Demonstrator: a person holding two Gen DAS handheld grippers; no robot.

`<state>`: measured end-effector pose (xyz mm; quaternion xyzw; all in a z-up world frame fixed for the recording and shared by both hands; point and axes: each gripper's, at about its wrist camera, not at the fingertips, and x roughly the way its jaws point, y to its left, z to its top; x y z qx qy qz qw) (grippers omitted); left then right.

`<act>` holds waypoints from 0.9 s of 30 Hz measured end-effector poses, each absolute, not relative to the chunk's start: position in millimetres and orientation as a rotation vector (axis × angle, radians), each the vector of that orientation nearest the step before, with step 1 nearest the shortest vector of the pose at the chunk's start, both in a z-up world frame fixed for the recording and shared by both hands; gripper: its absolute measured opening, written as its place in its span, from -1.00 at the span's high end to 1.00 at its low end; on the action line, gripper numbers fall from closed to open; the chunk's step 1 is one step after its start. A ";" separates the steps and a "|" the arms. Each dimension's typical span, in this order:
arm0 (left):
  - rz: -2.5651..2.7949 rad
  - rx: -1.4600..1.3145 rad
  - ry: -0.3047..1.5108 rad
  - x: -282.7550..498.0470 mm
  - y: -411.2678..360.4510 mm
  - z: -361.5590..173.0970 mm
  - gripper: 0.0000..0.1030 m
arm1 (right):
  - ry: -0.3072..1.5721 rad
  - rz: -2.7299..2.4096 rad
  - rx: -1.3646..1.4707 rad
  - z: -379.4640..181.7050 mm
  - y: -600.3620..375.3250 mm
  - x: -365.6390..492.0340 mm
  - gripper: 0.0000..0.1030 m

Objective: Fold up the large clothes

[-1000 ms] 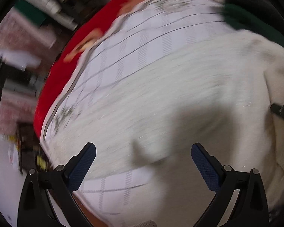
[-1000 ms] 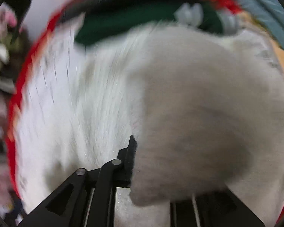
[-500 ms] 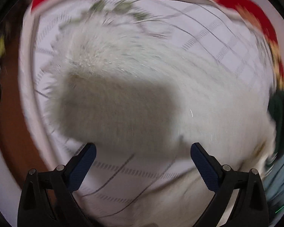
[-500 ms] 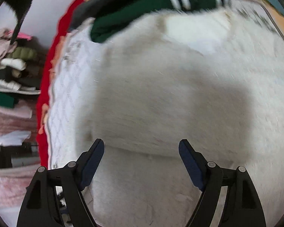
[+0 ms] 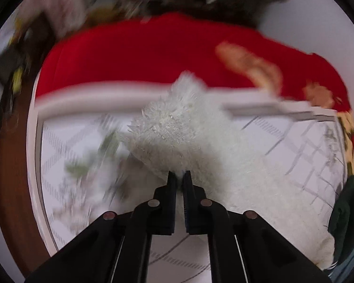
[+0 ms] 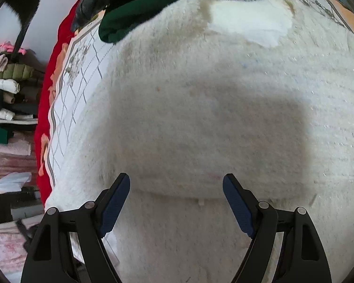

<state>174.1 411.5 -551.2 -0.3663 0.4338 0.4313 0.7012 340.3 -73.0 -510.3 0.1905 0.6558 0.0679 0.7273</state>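
Fingers of the left gripper (image 5: 179, 176) are pinched together on an edge of the fluffy white garment (image 5: 200, 146), which runs from the tips across a white checked bedspread (image 5: 302, 146) bordered by a red blanket (image 5: 153, 54); much of this view is blurred. Seen from the right wrist, the right gripper (image 6: 177, 186) hovers with its fingers spread wide over the same garment (image 6: 224, 94), gripping nothing, with a dark green garment (image 6: 134, 16) lying at its far edge.
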 end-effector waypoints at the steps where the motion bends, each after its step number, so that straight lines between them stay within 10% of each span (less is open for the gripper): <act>1: 0.941 -0.763 0.955 186.9 406.5 -539.6 0.96 | 1.447 0.151 0.434 -514.5 -71.5 344.2 -0.61; 15: 0.378 -0.195 0.767 306.1 212.3 -372.5 0.97 | 1.425 0.237 0.831 -518.2 -133.2 335.0 -0.62; 27: -0.061 0.006 0.921 321.5 -92.4 -418.3 0.98 | 1.341 -0.056 0.959 -499.1 -362.5 212.9 -0.62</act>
